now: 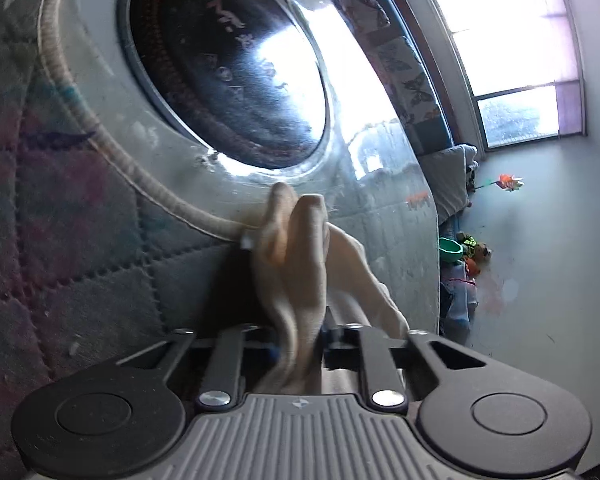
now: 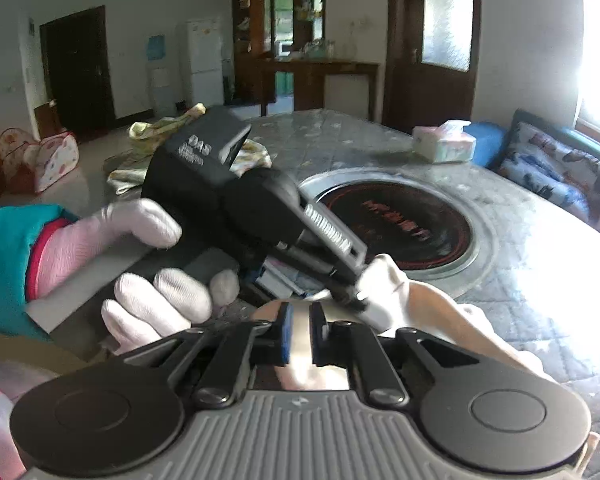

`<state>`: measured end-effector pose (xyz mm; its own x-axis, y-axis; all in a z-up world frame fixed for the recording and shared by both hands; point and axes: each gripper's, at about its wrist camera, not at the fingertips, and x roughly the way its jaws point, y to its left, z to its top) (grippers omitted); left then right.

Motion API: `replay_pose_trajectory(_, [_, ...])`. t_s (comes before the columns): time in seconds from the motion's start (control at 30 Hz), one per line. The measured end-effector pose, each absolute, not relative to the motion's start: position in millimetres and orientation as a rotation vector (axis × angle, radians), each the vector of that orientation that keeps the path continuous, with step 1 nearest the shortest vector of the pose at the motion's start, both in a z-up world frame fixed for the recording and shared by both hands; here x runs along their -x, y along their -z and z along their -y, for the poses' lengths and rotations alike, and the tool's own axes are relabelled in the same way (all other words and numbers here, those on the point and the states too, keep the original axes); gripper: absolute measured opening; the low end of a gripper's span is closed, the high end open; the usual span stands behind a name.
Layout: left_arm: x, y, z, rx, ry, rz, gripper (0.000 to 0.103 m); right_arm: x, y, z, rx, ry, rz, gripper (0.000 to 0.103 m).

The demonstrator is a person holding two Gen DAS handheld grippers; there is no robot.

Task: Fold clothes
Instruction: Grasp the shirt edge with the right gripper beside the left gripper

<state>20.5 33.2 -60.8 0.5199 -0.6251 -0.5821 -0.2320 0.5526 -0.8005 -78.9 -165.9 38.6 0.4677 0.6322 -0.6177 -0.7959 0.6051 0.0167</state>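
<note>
A small cream garment (image 1: pixel 300 272) hangs bunched between the fingers of my left gripper (image 1: pixel 300 344), which is shut on it above the table's quilted cover. The right wrist view shows that left gripper (image 2: pixel 354 294) coming in from the left. A white-gloved hand (image 2: pixel 156 300) holds it, and its tips pinch one end of the cream garment (image 2: pixel 440 312). My right gripper (image 2: pixel 300 332) sits low in the centre. Its fingers are close together, with pale fabric of the same garment between them. The garment trails off to the right over the table.
A round black cooktop (image 2: pixel 400 224) is set into the grey table (image 2: pixel 540 264). A tissue box (image 2: pixel 444 144) and a pile of patterned clothes (image 2: pixel 160 132) lie at the far side. A cushioned sofa (image 2: pixel 548 168) runs along the right, under the window.
</note>
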Motion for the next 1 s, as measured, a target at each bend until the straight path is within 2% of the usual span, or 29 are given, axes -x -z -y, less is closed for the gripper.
replay_pose_trajectory(0.13, [-23.6,59.8,-34.7,0.971,0.293,-1.03,0.015,74.6,-40.2,188.3,0.253,-0.826,-0.63,0.023])
replay_pose_trajectory(0.27, [-27.6,56.7,-35.4,0.942,0.297,-1.025,0.015,67.0,-37.9,218.2,0.211,-0.728,-0.649,0.027])
replay_pose_trajectory(0.33, [-28.8,55.6,-35.1,0.929,0.296,-1.022,0.015,60.3,-31.7,239.7,0.184,-0.646,-0.669,0.036])
replay_pose_trajectory(0.57, [-22.5,50.4,-25.5,0.864,0.292,-1.004,0.015,37.1,-7.5,313.6,0.08,-0.363,-0.733,0.038])
replay_pose_trajectory(0.7, [-23.2,48.0,-20.9,0.836,0.289,-1.0,0.015,29.3,7.3,338.9,-0.023,-0.296,-0.757,0.045])
replay_pose_trajectory(0.93, [-25.1,42.5,-13.2,0.778,0.289,-0.989,0.015,21.2,21.4,348.9,-0.165,-0.316,-0.76,0.044])
replay_pose_trajectory(0.97, [-25.2,41.3,-11.4,0.767,0.289,-0.987,0.015,21.2,22.0,347.6,-0.174,-0.322,-0.756,0.04])
replay_pose_trajectory(1.0, [-25.5,38.9,-9.4,0.756,0.29,-0.982,0.015,22.1,21.6,345.2,-0.178,-0.331,-0.754,0.03])
